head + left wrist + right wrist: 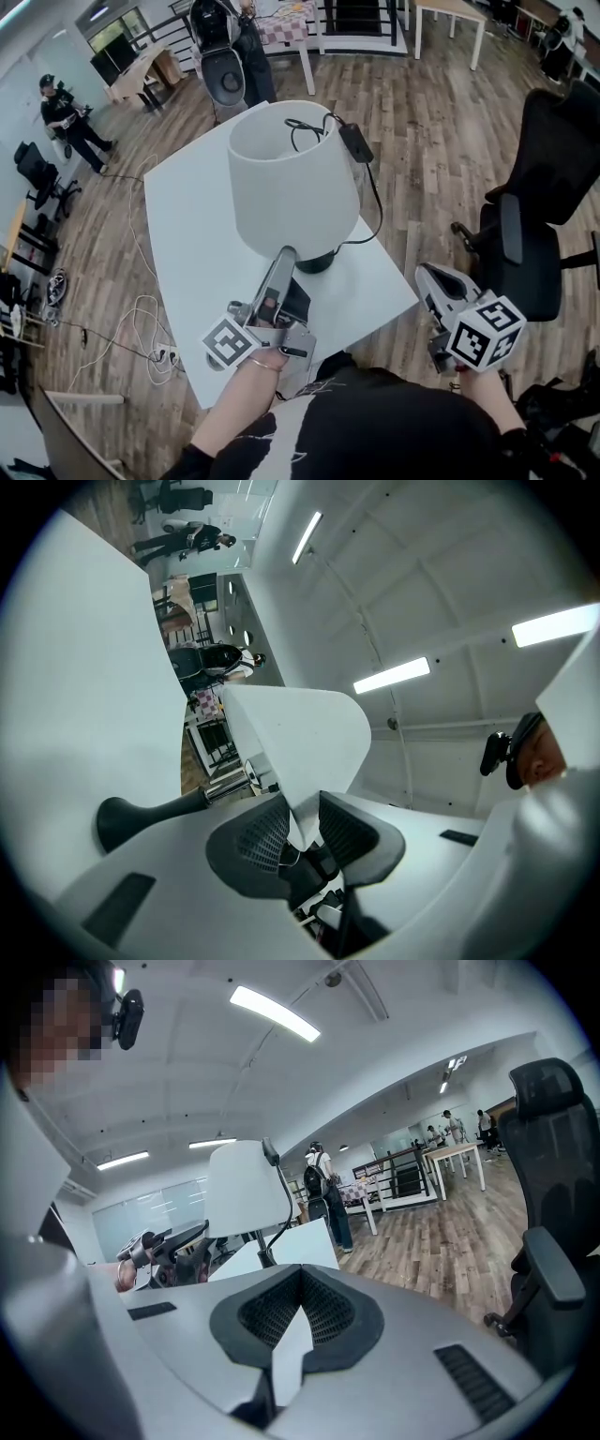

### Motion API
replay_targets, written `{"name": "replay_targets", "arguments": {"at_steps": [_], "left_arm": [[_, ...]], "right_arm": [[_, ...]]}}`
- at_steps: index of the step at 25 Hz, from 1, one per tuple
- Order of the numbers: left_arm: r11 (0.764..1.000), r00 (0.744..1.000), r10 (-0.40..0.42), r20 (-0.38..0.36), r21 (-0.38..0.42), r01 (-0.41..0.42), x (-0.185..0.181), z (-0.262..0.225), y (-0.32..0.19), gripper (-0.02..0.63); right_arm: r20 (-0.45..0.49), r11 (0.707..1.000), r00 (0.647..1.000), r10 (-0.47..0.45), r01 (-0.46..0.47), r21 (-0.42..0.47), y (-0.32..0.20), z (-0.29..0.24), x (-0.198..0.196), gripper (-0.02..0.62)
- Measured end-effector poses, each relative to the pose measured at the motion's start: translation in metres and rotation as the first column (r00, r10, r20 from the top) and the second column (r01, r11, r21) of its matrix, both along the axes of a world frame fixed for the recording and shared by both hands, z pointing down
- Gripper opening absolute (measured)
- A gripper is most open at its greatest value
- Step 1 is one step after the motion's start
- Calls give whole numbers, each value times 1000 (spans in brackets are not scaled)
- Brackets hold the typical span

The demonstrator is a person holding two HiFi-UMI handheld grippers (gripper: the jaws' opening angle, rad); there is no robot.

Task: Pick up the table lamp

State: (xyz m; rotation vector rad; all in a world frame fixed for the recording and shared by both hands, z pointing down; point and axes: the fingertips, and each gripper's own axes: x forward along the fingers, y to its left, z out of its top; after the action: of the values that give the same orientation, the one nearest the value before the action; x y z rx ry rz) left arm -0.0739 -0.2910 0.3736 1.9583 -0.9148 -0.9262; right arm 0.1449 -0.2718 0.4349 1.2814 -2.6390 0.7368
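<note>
The table lamp has a pale shade [292, 183] and a dark base [317, 261]; it stands on the white table [187, 234]. My left gripper [286, 255] reaches up to the shade's lower rim at the near side. In the left gripper view the shade [300, 738] tapers down into the gap of the left gripper [302, 832], with the pads [258, 836] on either side of it and still apart; the base and stem [150, 810] lie to the left. My right gripper [427, 274] hangs off the table's right corner, shut and empty [300, 1321]; it sees the lamp [246, 1190] from the side.
A black cord with a power brick [354, 141] runs from the lamp across the table's far side. A black office chair [544, 187] stands right of the table. Loose cables and a power strip [159, 354] lie on the floor at left. People stand at the back.
</note>
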Motion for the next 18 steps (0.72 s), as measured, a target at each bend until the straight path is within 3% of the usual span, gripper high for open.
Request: {"name": "replay_targets", "arguments": {"at_steps": [18], "left_arm": [[999, 998, -15, -66, -36, 13, -8, -20, -45, 87]], "right_arm": [[27, 997, 997, -70, 70, -13, -32, -10, -33, 12]]}}
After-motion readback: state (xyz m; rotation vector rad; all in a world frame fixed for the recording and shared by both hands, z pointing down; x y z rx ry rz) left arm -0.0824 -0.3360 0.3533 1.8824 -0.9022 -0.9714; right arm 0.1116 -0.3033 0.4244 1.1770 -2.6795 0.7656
